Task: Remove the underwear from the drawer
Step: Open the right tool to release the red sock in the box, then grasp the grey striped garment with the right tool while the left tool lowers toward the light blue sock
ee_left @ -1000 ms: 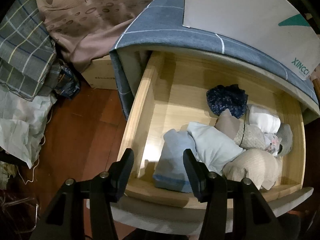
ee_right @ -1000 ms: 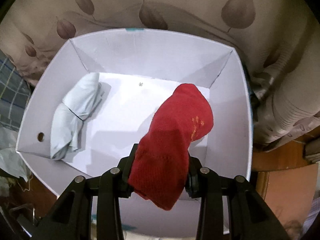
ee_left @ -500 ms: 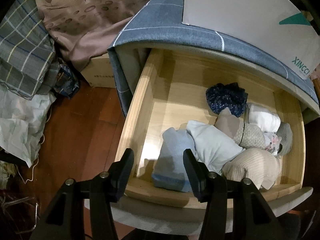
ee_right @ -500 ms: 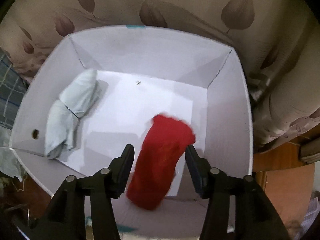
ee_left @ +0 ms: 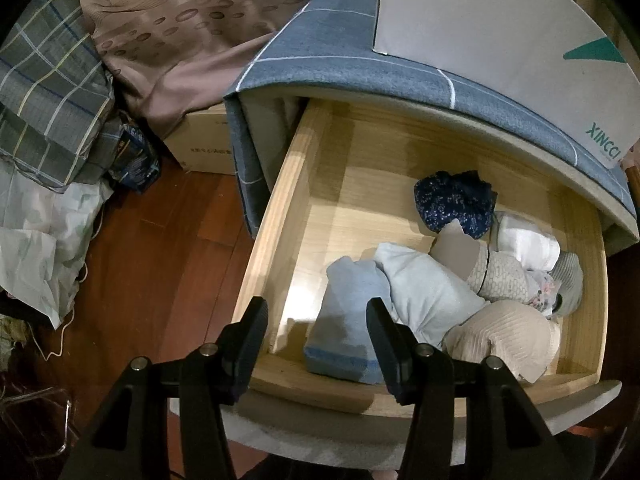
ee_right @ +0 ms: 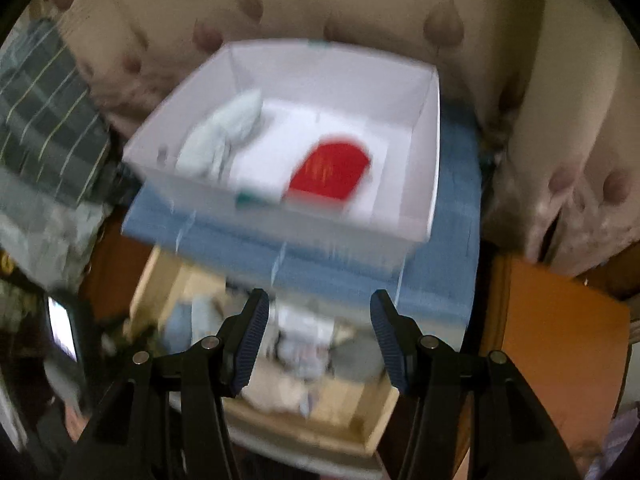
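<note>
The open wooden drawer (ee_left: 280, 216) holds several folded garments: a light blue piece (ee_left: 348, 320) at the front, a pale blue one (ee_left: 424, 288), a beige one (ee_left: 504, 336), a navy floral one (ee_left: 452, 200) and white ones (ee_left: 524, 240). My left gripper (ee_left: 316, 320) is open and empty above the drawer's front left, apart from the light blue piece. My right gripper (ee_right: 316, 320) is open and empty, pulled back above the drawer (ee_right: 168, 276). The red garment (ee_right: 332, 168) and a pale garment (ee_right: 224, 136) lie in the white box (ee_right: 428, 152). The right wrist view is blurred.
The white box (ee_left: 500, 40) stands on the blue checked top (ee_left: 320, 60) over the drawer. A cardboard box (ee_left: 200, 144), plaid fabric (ee_left: 48, 92) and a white bag (ee_left: 36, 240) sit on the wooden floor (ee_left: 160, 248) at left. Leaf-print bedding (ee_right: 360, 0) lies behind the box.
My right gripper opened and dropped the red garment into the white box, then pulled back and up quickly. My left gripper has barely moved.
</note>
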`<state>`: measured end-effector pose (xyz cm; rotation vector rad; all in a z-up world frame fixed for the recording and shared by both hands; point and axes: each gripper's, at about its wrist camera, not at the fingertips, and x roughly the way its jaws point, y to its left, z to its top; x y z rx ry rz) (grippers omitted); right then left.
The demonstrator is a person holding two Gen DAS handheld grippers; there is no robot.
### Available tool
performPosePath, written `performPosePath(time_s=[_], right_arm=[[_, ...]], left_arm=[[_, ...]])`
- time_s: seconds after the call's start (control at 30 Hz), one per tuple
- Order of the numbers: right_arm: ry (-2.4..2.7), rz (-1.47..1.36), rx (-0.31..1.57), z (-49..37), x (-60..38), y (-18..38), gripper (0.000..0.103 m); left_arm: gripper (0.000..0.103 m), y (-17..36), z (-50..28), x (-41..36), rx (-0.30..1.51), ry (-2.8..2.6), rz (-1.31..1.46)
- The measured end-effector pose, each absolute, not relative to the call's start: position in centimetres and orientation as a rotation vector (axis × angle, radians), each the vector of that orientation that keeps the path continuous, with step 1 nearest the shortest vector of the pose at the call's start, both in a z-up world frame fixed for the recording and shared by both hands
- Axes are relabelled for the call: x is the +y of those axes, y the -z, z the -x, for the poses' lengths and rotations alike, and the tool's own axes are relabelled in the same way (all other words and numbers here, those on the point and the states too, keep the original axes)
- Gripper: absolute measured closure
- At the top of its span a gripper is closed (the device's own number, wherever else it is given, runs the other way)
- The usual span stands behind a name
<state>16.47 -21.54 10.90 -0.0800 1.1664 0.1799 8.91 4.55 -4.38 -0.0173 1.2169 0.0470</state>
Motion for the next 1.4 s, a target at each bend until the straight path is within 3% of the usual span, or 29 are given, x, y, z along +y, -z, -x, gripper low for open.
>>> performPosePath(time_s=[0.27, 0.6, 0.87, 1.03, 1.17, 1.33, 1.4], right_arm=[[-0.138, 0.075, 1.381, -12.9, -23.7, -0.5, 0.055], [-0.086, 0.098, 1.429, -15.6, -24.7, 7.7, 0.057], [-0.053, 0.205, 1.396, -17.4, -24.4, 10.8, 0.055], [-0.062, 0.221, 1.406, -17.8, -24.1, 12.2, 0.04], [-0.073, 0.263, 1.419, -17.7, -23.4, 13.0, 0.034], [-0.066, 0.32, 1.429, -17.2, -22.6, 13.7, 0.034], [-0.066, 0.332, 1.443, -16.8, -22.5, 13.9, 0.039]], left_arm=[[0.051, 4.5, -9.0, 4.7, 1.224, -0.05, 0.017], [0.051, 4.8, -9.1, 4.8, 1.249, -0.034, 0.033], [0.051, 5.2, -9.4, 4.6, 1.272, -0.018, 0.047], [0.051, 5.3, -9.4, 4.7, 1.276, -0.02, 0.055], [0.051, 5.4, -9.5, 4.7, 1.283, -0.02, 0.059], [0.051, 5.4, -9.4, 4.9, 1.279, -0.023, 0.068], [0.051, 5.4, -9.4, 5.0, 1.282, -0.021, 0.078]])
